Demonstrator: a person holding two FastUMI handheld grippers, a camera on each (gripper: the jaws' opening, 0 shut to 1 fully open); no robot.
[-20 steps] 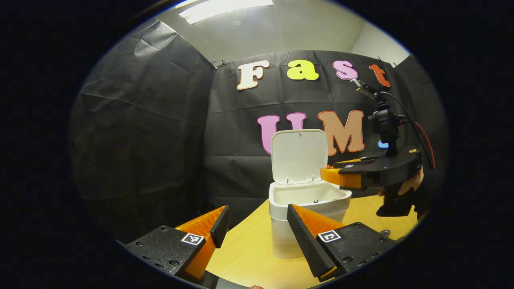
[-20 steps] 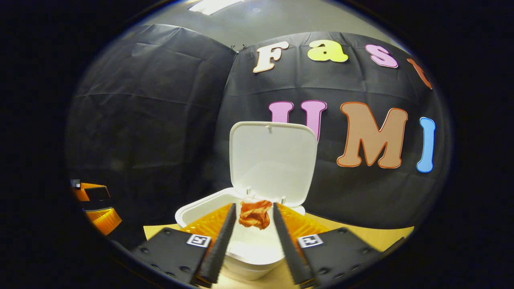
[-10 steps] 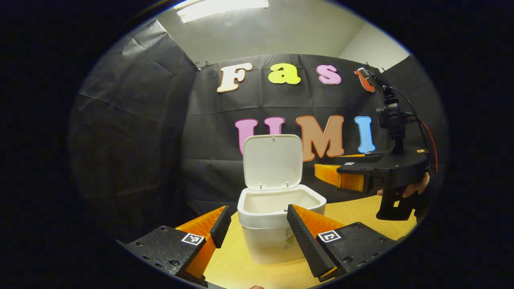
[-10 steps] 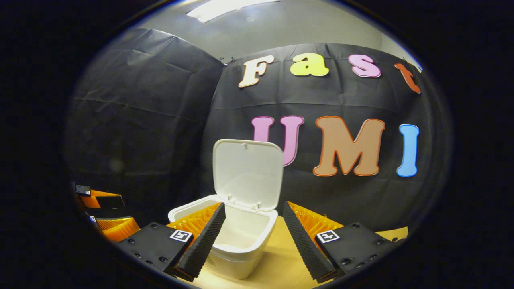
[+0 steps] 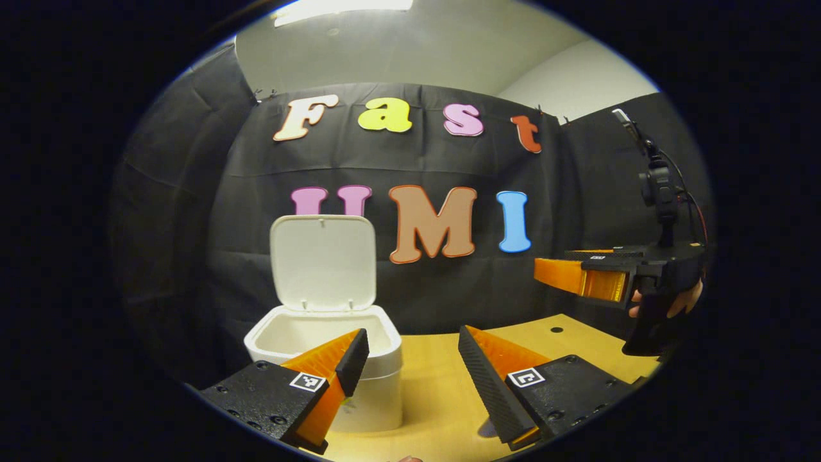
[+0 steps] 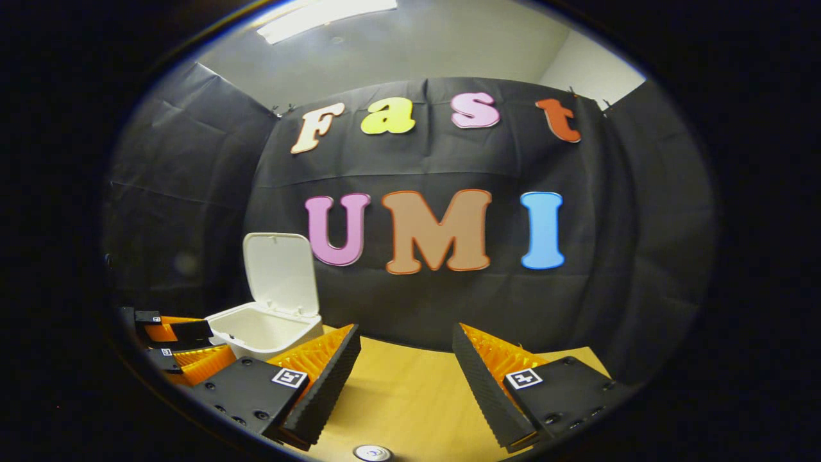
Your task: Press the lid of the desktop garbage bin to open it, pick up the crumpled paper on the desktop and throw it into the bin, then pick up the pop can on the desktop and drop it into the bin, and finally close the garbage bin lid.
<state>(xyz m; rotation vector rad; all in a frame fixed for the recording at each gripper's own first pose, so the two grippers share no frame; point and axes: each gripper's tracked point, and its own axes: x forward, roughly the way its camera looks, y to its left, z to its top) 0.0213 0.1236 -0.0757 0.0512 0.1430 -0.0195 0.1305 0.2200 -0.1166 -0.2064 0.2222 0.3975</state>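
The white bin stands on the wooden desk at the left, its lid upright and open. My left gripper is open and holds nothing; the bin lies behind its left finger. Farther right a hand holds my right gripper above the desk. In the right gripper view the bin and its raised lid sit low at the left. My right gripper hangs open over bare desk with nothing in it. A small round silvery top, perhaps the pop can's, peeks in at the bottom edge.
The left gripper is beside the bin at the far left of the right gripper view. The wooden desk runs back to the black cloth wall. A small dark hole marks the desk on the right.
A second ago the orange crumpled paper sat between my right gripper's fingers over the bin; it has left them. The right gripper opened wider and swung right, away from the bin. The left gripper turned right too.
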